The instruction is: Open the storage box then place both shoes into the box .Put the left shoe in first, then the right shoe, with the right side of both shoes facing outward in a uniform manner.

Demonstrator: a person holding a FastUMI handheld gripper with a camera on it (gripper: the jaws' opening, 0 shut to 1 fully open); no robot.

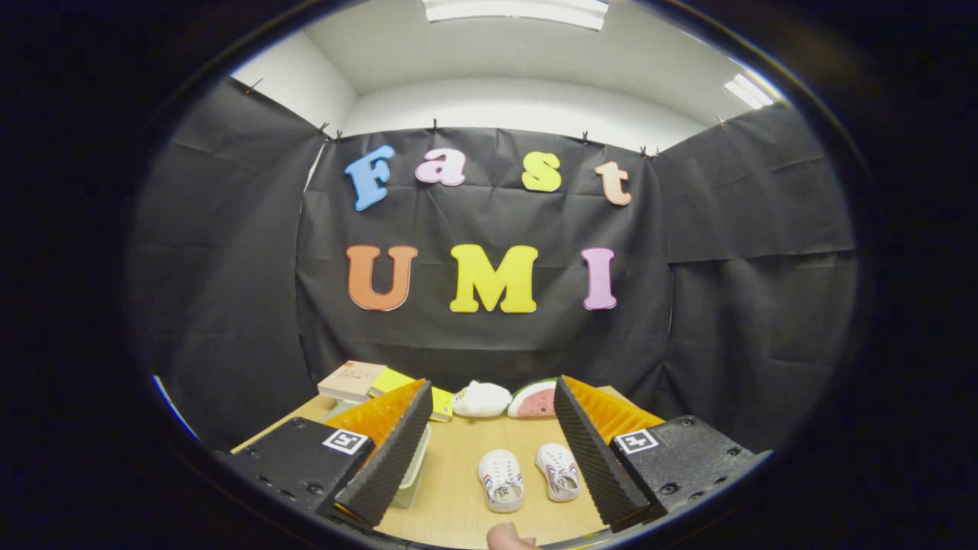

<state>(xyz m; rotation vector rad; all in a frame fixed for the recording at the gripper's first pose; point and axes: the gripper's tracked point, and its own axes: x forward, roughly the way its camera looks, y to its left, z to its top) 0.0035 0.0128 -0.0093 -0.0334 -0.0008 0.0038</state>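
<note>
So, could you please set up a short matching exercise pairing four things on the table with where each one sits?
Things:
1. shoes
2. storage box
3. watermelon slice
4. book

Places:
A. at the table's far edge, beside the white plush
B. on the table between the open fingers of the gripper
C. far corner, beyond the one finger and the box
D. partly hidden behind one finger

Pairs: 1-B, 2-D, 3-A, 4-C
</note>
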